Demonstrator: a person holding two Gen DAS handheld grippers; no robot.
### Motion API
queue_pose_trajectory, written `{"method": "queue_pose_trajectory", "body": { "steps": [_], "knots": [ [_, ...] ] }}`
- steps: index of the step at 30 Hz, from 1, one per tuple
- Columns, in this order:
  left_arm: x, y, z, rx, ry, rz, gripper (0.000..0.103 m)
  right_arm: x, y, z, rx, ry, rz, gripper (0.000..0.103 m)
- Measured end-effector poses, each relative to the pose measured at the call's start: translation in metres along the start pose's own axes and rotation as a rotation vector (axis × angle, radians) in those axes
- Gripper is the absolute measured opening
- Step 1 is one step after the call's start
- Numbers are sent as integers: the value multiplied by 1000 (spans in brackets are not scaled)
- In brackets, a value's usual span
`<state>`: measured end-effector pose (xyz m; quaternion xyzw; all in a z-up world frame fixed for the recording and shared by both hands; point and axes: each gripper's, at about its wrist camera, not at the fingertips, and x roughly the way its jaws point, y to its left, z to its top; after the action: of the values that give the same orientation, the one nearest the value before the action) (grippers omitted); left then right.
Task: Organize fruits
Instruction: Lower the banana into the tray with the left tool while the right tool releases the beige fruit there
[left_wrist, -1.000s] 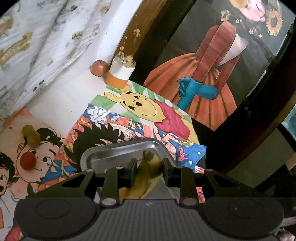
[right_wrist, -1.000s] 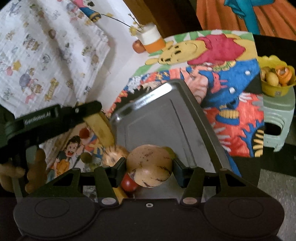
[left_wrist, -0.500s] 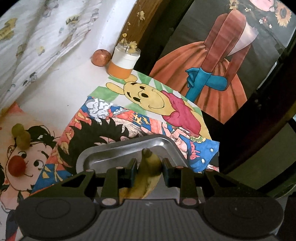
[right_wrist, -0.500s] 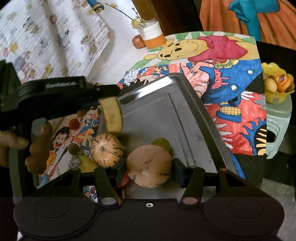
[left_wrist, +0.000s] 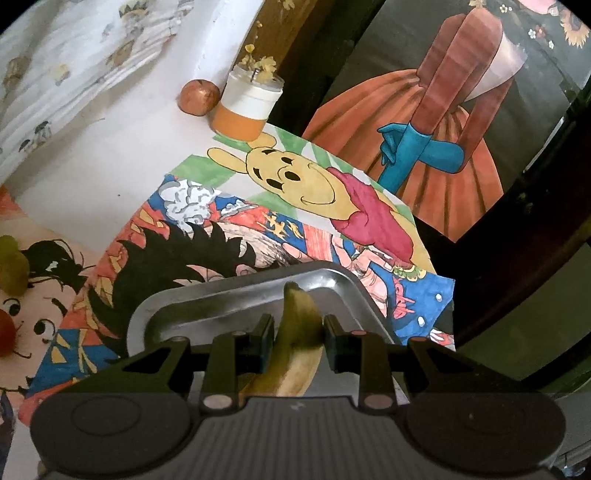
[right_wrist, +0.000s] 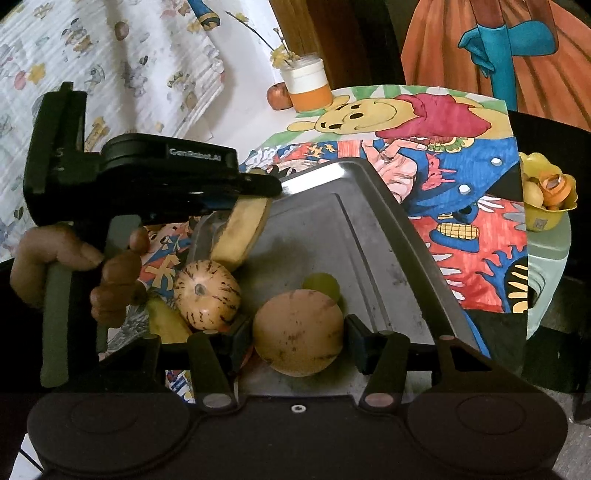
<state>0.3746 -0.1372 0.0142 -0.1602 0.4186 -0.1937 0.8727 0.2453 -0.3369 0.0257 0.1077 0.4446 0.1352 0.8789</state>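
2 claws busy: my left claw (left_wrist: 298, 341) is clamped on the banana (left_wrist: 295, 332) above the tray (right_wrist: 354, 236); my right claw (right_wrist: 297, 338) grips a round tan fruit (right_wrist: 298, 332).

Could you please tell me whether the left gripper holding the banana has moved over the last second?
Yes. In the right wrist view, the left gripper with its banana has moved rightward, from beside the metal tray to over its left rim.
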Motion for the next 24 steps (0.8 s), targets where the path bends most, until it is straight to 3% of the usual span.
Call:
{"method": "queue_pose_trajectory", "body": {
  "steps": [10, 15, 16, 19, 21, 24],
  "knots": [
    [1, 5, -4, -11, 13, 37, 44, -5, 1, -1, 24, -27, 5, 58],
    [-18, 1, -9, 9, -20, 46, 72, -19, 8, 0, 5, -77, 10, 60],
    [-24, 0, -11, 20, -33, 49, 74, -22, 10, 0, 0, -89, 10, 61],
    [-44, -4, -14, 35, -65, 55, 86, -35, 14, -2, -11, -128, 13, 67],
    [-60, -5, -17, 36, -97, 66, 96, -44, 18, -4, -25, -157, 16, 77],
    [-84, -7, -23, 41, -147, 80, 102, -59, 24, -8, -49, -205, 15, 88]
  ]
}}
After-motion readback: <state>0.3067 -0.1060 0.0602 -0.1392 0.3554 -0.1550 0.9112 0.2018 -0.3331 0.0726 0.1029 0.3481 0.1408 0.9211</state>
